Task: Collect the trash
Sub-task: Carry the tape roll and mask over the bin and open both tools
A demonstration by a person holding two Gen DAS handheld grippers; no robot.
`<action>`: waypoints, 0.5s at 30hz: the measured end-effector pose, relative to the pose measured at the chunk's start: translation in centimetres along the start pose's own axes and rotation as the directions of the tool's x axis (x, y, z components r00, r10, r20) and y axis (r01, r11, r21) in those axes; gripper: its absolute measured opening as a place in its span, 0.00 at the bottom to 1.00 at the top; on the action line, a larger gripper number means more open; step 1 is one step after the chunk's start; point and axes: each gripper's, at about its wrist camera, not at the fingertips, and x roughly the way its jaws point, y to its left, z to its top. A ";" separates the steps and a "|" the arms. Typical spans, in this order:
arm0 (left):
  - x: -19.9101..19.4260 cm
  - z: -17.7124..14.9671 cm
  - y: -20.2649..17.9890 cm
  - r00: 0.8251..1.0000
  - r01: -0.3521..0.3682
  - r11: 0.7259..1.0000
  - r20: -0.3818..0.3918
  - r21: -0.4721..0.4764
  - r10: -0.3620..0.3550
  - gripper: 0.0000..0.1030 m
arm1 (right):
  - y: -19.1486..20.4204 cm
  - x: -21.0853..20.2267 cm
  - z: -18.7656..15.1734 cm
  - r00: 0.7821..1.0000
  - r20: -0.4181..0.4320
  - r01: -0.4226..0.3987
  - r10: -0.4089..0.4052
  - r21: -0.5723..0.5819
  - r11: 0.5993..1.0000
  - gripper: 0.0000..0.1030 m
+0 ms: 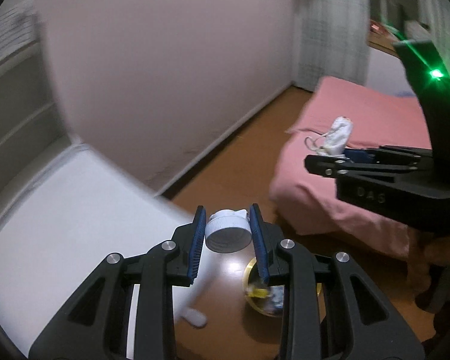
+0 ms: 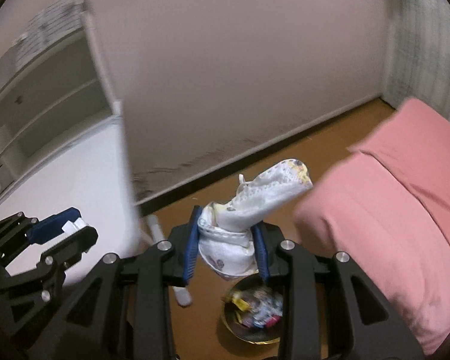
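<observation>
My left gripper (image 1: 228, 237) is shut on a white ribbed bottle cap (image 1: 228, 234) and holds it in the air above the floor. My right gripper (image 2: 227, 240) is shut on a crumpled white printed cloth mask (image 2: 249, 210) that sticks up past the fingers. In the left wrist view the right gripper (image 1: 330, 159) shows at the right with the mask (image 1: 337, 136). In the right wrist view the left gripper (image 2: 66, 231) shows at the left. A round gold-rimmed trash bin (image 2: 252, 312) with coloured wrappers stands on the brown floor below both grippers; it also shows in the left wrist view (image 1: 264, 294).
A white table (image 1: 60, 216) stands at the left with a white leg (image 2: 165, 255) down to the floor. A bed with a pink sheet (image 2: 405, 210) is at the right. White shelves (image 2: 30, 105) stand against the wall at the back left.
</observation>
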 end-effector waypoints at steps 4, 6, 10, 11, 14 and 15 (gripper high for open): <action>4.1 -0.7 -3.7 0.995 0.092 0.994 -0.047 0.053 -0.089 0.28 | -4.3 1.8 -2.9 0.998 -0.054 0.049 -0.045 0.074 0.996 0.31; 6.5 -1.7 -5.2 0.989 0.127 0.989 -0.084 0.075 -0.121 0.28 | -5.6 3.2 -4.5 0.995 -0.085 0.056 -0.047 0.107 0.993 0.31; 11.9 -4.1 -6.9 0.975 0.169 0.982 -0.157 0.085 -0.155 0.28 | -7.9 6.7 -8.1 0.987 -0.158 0.065 -0.040 0.155 0.986 0.31; 13.2 -4.8 -6.9 0.973 0.172 0.981 -0.173 0.088 -0.155 0.28 | -8.4 7.6 -8.8 0.984 -0.172 0.067 -0.039 0.164 0.984 0.31; 17.5 -7.0 -7.1 0.956 0.196 0.979 -0.231 0.058 -0.178 0.28 | -9.8 10.5 -11.6 0.974 -0.227 0.064 -0.015 0.210 0.976 0.31; 19.0 -7.9 -7.1 0.951 0.201 0.978 -0.250 0.050 -0.182 0.28 | -10.1 11.5 -12.5 0.970 -0.245 0.063 -0.007 0.220 0.974 0.31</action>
